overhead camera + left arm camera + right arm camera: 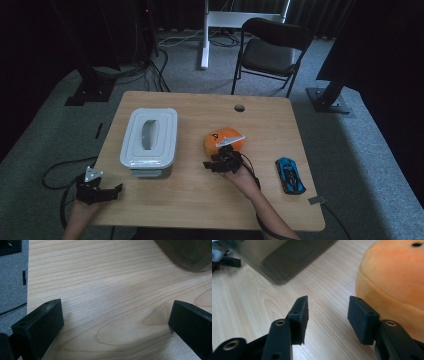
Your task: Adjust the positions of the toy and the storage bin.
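Note:
An orange plush toy (pixel 223 139) lies near the middle of the wooden table (pixel 200 200); in the right gripper view the plush (pixel 394 277) bulges at the right. My right gripper (pixel 211 162) hovers just in front of it. Its jaws (pixel 328 307) are open over bare wood, and the right jaw sits close beside the plush, with nothing between the two. A grey lidded bin (pixel 149 141) stands to the left. My left gripper (pixel 111 189) rests at the table's front left corner, wide open (pixel 117 312) over bare wood.
A blue toy car (pixel 290 175) lies at the right of the table, with a small grey tag (pixel 316 200) near the front right corner. A cable hole (pixel 239 107) marks the far edge. A black chair (pixel 272 50) stands behind the table.

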The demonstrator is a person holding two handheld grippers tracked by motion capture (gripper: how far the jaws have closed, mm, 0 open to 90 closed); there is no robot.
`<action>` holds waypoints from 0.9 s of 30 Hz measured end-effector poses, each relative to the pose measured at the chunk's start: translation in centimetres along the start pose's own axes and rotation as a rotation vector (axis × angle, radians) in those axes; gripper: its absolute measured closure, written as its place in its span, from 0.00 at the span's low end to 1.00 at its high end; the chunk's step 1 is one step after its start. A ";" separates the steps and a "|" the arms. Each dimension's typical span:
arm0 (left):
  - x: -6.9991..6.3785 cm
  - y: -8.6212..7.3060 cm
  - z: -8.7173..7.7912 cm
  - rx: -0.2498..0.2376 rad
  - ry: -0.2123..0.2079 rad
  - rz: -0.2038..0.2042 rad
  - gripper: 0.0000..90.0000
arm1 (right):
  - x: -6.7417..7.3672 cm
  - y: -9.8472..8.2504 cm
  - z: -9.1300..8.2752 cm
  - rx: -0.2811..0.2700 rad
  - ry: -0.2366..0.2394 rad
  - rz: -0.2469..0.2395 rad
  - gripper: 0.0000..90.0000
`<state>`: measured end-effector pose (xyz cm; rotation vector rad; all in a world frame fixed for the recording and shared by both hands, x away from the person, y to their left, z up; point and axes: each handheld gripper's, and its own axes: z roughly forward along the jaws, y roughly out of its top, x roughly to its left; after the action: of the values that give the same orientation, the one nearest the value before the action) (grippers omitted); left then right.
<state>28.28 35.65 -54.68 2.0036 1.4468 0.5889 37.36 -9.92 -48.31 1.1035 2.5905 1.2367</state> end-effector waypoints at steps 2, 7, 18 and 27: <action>0.0 0.0 0.0 0.000 0.000 0.000 0.00 | 0.1 -0.1 -0.7 -0.016 -0.010 -0.009 0.55; 0.0 0.0 0.0 0.000 0.000 0.000 0.00 | -1.1 -0.4 -3.1 -0.050 -0.041 -0.002 0.52; 0.0 0.0 0.0 0.000 0.000 0.000 0.00 | -6.4 -1.3 -7.2 -0.130 -0.160 0.116 0.49; 0.0 0.0 0.0 0.000 0.000 0.000 0.00 | -9.9 -1.0 -7.9 -0.126 -0.193 0.180 0.45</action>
<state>28.28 35.65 -54.67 2.0041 1.4470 0.5888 41.37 -21.77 -46.01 1.3797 2.2829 1.2379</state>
